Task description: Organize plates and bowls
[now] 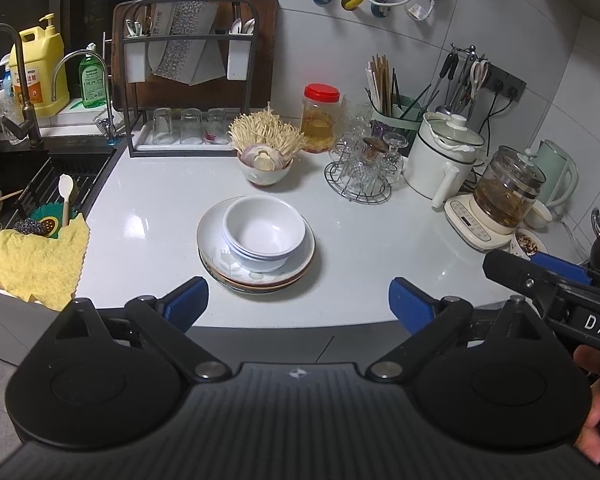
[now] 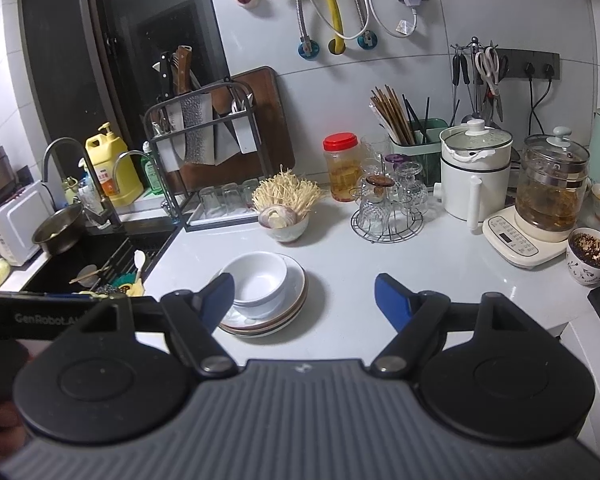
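While both grippers are hanging back over the near edge of the white countertop, the stack of white bowls is sitting nested, smooth and glossy, on a stack of plates in the middle of the counter, the top plate showing a pale floral print and the lower ones showing brownish rims. The left gripper is holding its blue-padded fingers wide apart, gripping nothing, with the plate stack just beyond and between them. The right gripper is likewise standing wide and empty; its left finger is overlapping the near left rim of the plates in that view, though whether it is touching them cannot be told. Just behind the plate stack, a small ceramic bowl is holding sliced onion and a spray of pale enoki mushrooms. To the right of that, a round wire rack is carrying cut-glass cups, and a red-lidded plastic jar is standing behind. Left of the plate stack, a crumpled yellow cloth is lying at the edge of the dark sink. Far behind the plates, a black metal knife rack is leaning against the tiled wall, and far to the right a white electric pot and a glass kettle are standing.
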Demonstrator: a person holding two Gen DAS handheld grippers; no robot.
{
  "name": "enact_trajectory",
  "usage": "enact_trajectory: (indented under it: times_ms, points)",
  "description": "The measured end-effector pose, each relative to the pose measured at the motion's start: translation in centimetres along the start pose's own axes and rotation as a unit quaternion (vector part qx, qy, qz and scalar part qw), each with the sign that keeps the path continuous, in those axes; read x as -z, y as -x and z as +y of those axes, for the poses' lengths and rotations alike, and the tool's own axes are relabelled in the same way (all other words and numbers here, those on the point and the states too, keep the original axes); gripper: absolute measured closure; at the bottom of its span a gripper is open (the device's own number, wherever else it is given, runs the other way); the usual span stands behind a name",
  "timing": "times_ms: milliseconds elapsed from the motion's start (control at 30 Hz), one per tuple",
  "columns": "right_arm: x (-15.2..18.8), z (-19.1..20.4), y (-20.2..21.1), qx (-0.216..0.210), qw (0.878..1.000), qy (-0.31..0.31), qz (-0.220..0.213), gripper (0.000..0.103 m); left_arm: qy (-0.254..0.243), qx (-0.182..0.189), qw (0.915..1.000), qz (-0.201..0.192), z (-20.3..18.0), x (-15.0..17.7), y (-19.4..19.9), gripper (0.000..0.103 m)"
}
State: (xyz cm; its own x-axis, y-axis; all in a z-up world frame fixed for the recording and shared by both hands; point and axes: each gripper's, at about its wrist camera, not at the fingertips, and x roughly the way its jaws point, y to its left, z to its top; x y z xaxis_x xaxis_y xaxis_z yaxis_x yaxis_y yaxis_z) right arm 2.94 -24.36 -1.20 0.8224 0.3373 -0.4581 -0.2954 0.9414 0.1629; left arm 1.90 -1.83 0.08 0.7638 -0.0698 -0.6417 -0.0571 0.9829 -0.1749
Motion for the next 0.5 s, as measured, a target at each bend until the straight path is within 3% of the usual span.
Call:
enact_trajectory:
  times_ms: [33,67,500]
  points:
    - [0.0,0.04,-0.01,0.001,1.0,0.0,0.001,0.012,0.0,0.0,1.0,0.001,-0.01,0.08,0.04,0.004]
    - [-0.02,0.09,-0.04,0.004,1.0,-0.002,0.0,0.0,0.0,-0.001,1.0,0.0,0.01,0.19,0.09,0.004]
    - [0.68,-0.04,-0.07,0.006,1.0,-0.014,0.007,0.0,0.015,-0.021,0.9997,0.006,0.84,0.86,0.08,0.004]
